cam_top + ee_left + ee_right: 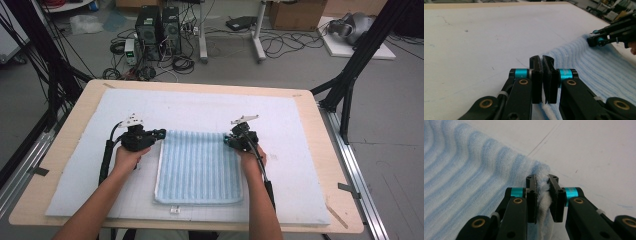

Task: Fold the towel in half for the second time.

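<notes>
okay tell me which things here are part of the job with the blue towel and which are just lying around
Part of the job:
blue towel, on the white mat
left gripper, jaws closed at the towel's far left corner
right gripper, pinching its far right corner

Just lying around:
computer towers
cardboard box
floor cables
small clip at the mat's near edge

The high view is looking forward and down over the worktop (320,150); both gripper views are riding low and close, sharing the blue towel (198,167).

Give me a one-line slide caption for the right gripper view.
Right gripper pinching a corner of the blue striped towel between its black jaws, above the white table mat.
</notes>
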The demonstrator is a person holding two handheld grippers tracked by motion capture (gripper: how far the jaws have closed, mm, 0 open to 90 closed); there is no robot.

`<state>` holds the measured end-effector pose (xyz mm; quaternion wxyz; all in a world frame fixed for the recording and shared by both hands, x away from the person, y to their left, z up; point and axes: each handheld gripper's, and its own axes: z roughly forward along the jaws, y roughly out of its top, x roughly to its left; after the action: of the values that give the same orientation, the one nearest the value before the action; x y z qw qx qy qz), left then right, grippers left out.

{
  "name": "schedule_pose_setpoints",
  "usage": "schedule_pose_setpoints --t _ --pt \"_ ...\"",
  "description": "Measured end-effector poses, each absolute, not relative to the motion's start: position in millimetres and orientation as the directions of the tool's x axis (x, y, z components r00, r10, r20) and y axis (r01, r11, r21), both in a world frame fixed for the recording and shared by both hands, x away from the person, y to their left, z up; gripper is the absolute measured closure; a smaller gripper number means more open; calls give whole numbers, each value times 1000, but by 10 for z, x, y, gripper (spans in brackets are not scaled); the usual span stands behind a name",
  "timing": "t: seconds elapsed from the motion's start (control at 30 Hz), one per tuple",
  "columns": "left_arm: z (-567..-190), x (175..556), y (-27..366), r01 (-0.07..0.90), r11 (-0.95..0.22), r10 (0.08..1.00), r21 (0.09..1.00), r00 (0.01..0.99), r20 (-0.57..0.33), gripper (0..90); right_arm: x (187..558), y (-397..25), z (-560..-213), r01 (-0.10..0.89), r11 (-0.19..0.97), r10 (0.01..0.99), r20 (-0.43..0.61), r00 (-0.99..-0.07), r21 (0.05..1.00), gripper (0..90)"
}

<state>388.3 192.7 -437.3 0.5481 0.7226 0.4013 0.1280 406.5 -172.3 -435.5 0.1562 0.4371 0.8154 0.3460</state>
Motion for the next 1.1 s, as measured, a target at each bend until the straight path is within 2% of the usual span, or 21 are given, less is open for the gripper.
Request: schedule_pose_setpoints --t 0.07,0.23,0.33,0.47,0.8,1.1 --pt "-4373 3923 1917 445 -55 732 894 627 -267 861 4084 -1737 -4362 597 370 824 45 -564 712 792" --pt "-4295 4065 1832 438 -82 750 895 619 -234 861 4154 -1792 -4356 595 320 844 63 -533 737 792" --pt "-4236 4103 1823 434 -44 737 900 622 -264 860 4172 -1821 -4338 588 288 851 78 -519 756 792" --pt "-4214 4043 1842 440 -68 714 896 648 -264 859 4143 -1857 -4316 576 276 849 86 -522 769 792" --pt "-4128 3732 1928 398 -49 670 916 693 -265 857 3740 -1912 -4157 481 301 805 51 -591 823 793" --pt "-4181 3364 1936 372 -68 653 926 718 -240 856 3269 -1991 -4170 414 325 770 17 -638 850 792"
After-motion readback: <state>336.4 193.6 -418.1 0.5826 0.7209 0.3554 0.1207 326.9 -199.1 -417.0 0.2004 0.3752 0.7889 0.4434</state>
